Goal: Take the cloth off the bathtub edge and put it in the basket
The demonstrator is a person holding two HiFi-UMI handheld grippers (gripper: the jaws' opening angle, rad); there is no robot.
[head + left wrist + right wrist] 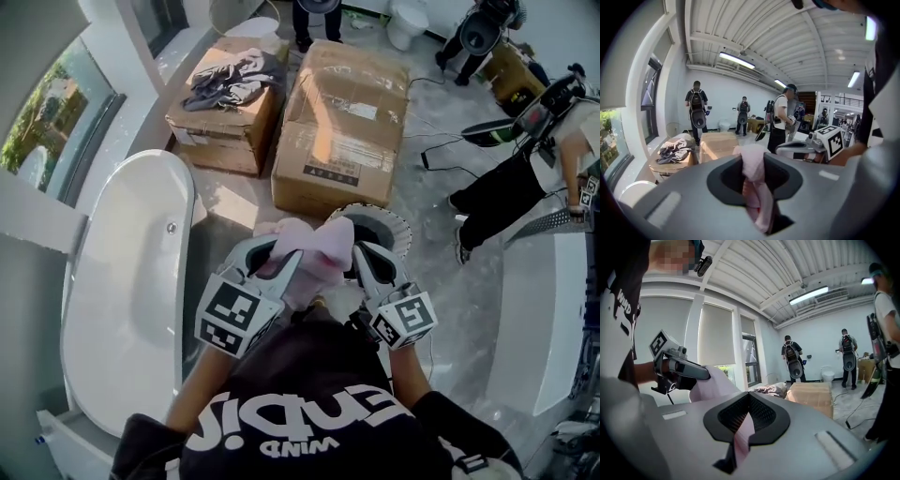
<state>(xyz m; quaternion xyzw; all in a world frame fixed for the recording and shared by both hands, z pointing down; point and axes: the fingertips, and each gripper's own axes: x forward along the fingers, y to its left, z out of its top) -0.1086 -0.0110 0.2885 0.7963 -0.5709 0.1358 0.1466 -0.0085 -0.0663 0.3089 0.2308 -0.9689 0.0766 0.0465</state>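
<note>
A pale pink cloth (314, 251) hangs bunched between my two grippers in front of my chest, clear of the white bathtub (183, 216) at the left. My left gripper (274, 258) is shut on one end of it; in the left gripper view the cloth (754, 176) fills the gap between the jaws. My right gripper (361, 258) is shut on the other end, and the cloth (743, 430) is pinched thin there. The round white mesh basket (392, 223) stands on the floor just beyond the cloth, partly hidden by it.
Two cardboard boxes (342, 122) stand beyond the basket; the left box (220, 127) carries a heap of grey clothes (230, 80). A second white tub (544, 319) is at the right. A person in black trousers (506, 187) stands near it, with cables on the floor.
</note>
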